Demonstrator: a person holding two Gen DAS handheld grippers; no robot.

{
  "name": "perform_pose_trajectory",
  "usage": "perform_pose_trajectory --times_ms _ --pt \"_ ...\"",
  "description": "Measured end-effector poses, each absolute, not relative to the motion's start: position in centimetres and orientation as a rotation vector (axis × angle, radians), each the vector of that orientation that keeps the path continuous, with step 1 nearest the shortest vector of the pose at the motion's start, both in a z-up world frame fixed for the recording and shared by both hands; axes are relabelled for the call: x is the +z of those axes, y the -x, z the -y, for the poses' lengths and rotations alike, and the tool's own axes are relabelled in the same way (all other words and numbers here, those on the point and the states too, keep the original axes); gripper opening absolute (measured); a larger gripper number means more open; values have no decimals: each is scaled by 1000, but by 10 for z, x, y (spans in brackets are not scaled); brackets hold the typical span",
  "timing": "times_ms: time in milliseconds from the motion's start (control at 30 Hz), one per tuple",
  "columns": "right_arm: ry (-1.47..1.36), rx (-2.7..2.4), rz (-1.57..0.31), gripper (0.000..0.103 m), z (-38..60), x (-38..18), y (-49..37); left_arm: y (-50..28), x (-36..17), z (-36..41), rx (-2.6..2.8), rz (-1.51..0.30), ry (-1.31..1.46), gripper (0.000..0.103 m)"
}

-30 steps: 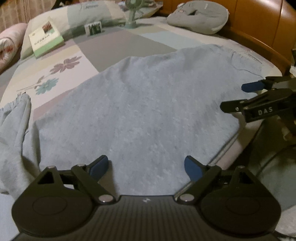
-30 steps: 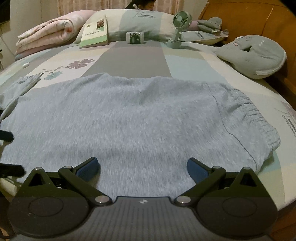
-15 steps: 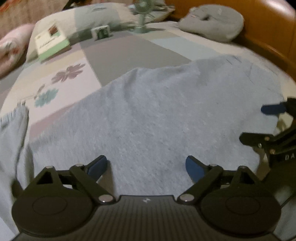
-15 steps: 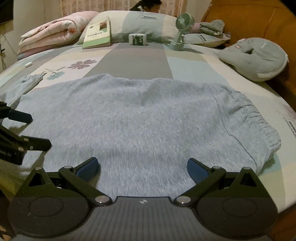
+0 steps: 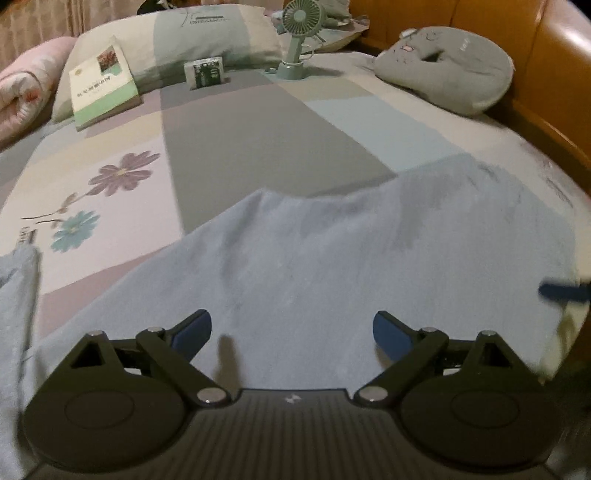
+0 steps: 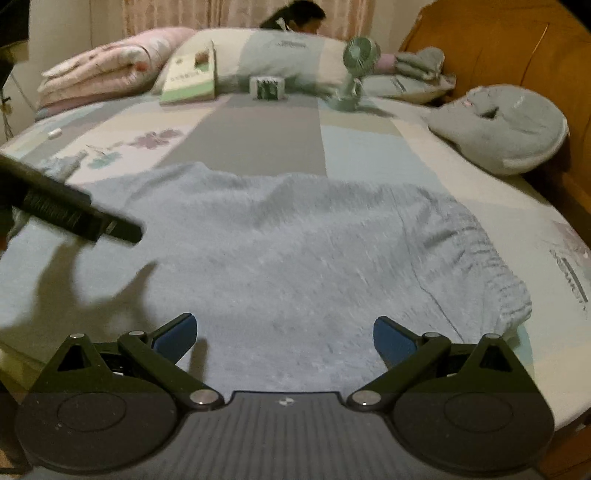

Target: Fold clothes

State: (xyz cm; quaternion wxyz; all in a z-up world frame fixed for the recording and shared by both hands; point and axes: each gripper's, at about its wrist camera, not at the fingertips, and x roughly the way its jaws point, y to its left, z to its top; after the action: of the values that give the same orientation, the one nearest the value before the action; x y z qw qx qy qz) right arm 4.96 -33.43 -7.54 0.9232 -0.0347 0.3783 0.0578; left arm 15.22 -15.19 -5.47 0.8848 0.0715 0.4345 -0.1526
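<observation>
A light blue-grey garment (image 5: pixel 332 266) (image 6: pixel 288 251) lies spread flat across the near part of the bed; its elastic band (image 6: pixel 491 266) is at the right end and one leg or sleeve (image 5: pixel 18 295) trails off at the left. My left gripper (image 5: pixel 291 330) hovers open just over the garment's near edge, nothing between its blue pads. My right gripper (image 6: pixel 284 334) is open too, above the near edge further right. In the right wrist view the left gripper's body (image 6: pixel 66 210) shows at the left; a blurred blue fingertip (image 5: pixel 561 291) of the right gripper shows in the left wrist view.
At the head of the bed sit a pillow (image 5: pixel 214 37), a green book (image 5: pixel 103 85), a small box (image 5: pixel 207 72), a desk fan (image 5: pixel 295 44) and a grey cushion (image 5: pixel 447 66). A wooden headboard (image 6: pixel 517 55) runs along the right. Pink bedding (image 6: pixel 103 74) is piled left; a person (image 6: pixel 295 18) sits behind.
Both grippers have lifted and moved forward over the garment, with motion blur in both views. The left gripper's body now shows higher in the right wrist view. Both stayed open.
</observation>
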Motion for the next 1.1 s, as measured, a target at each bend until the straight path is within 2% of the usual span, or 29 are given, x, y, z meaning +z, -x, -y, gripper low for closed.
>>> perform_pose_trajectory --times_ms 233,533,933,1100 --pt "86 148 -781 103 338 -83 -48 -177 -83 169 -253 -944 -132 97" --pt "79 182 -763 103 344 -86 -44 -204 -70 152 -107 -956 -91 96" --pt "76 161 -778 103 340 -84 -47 -144 -62 160 -252 -967 -212 96" --pt "82 135 -805 103 336 -80 -50 -132 -74 135 -250 -988 -121 98"
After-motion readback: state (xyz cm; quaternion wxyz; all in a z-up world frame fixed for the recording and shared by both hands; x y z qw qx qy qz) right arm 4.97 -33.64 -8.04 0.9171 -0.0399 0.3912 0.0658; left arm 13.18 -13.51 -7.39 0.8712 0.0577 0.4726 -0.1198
